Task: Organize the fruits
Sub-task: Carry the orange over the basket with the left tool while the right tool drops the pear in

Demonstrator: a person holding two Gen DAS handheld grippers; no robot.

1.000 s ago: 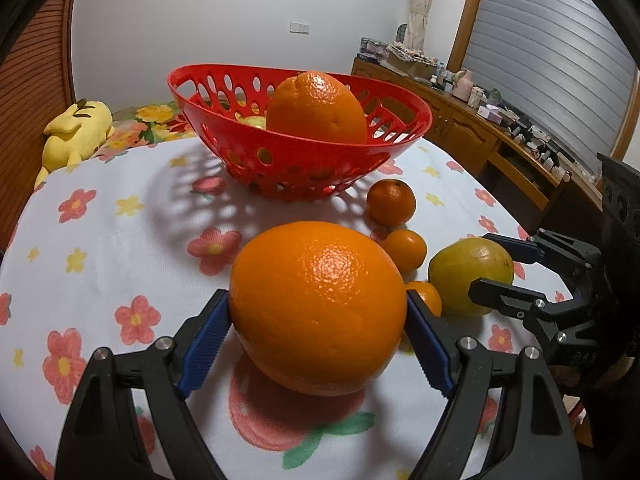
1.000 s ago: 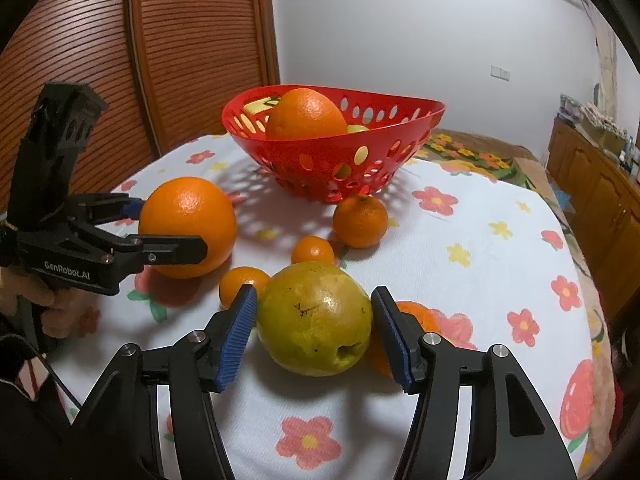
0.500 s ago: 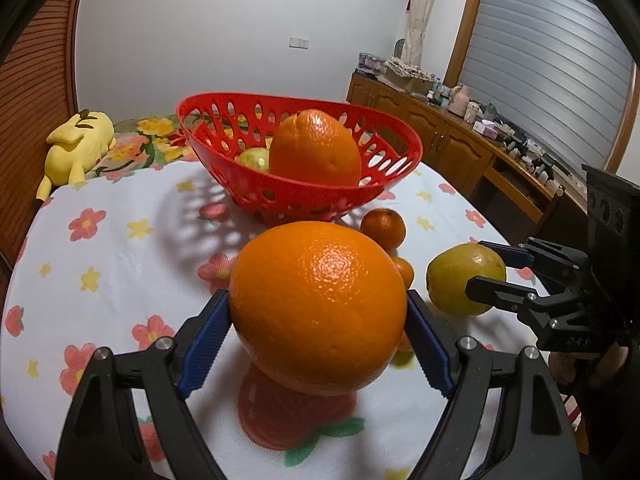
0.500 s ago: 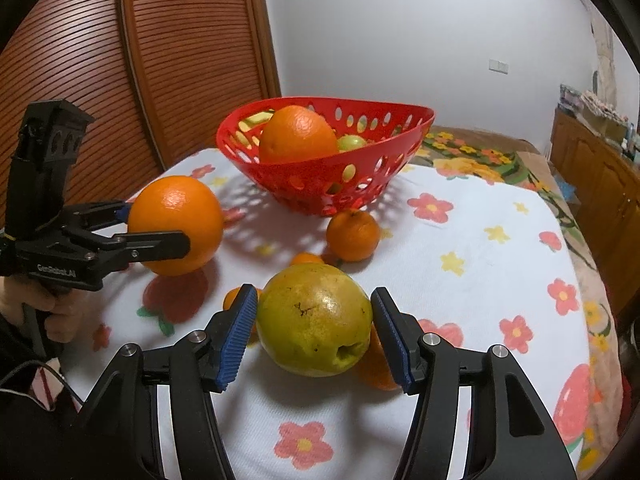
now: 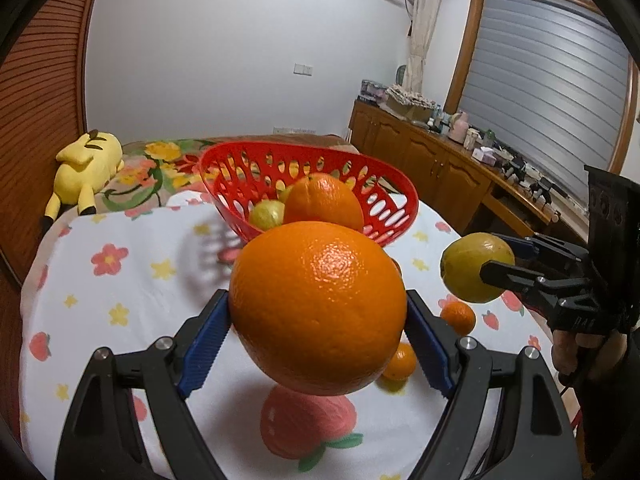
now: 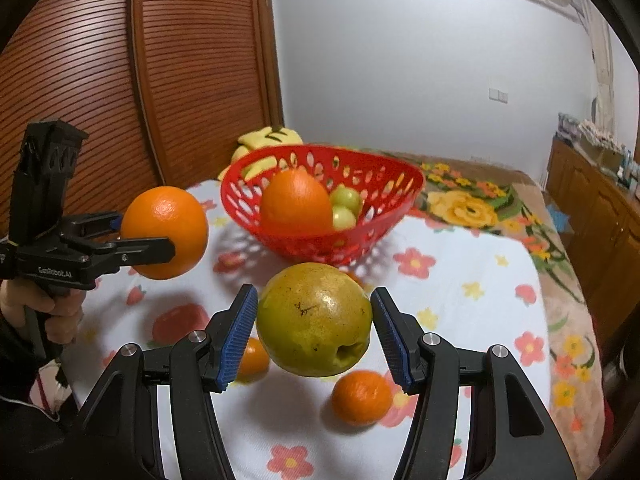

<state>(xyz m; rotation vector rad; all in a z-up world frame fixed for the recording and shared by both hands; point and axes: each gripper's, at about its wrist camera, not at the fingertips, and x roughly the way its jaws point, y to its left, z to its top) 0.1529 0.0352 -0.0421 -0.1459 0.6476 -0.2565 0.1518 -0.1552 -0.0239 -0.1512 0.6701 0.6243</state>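
A large round orange [image 5: 318, 308] is clamped in the left gripper [image 5: 318, 332] and a yellow-green pear [image 6: 314, 320] in the right gripper [image 6: 314, 336], both clear of the flowered tablecloth [image 6: 460, 280]. The perforated red plastic basket [image 6: 384, 216] already holds some fruit; small tangerines [image 6: 362, 398] remain outside.

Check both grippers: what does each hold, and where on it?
Left gripper clamps the large orange across its widest sides; right gripper clamps the yellow-green pear across its sides. Both are off the tablecloth.
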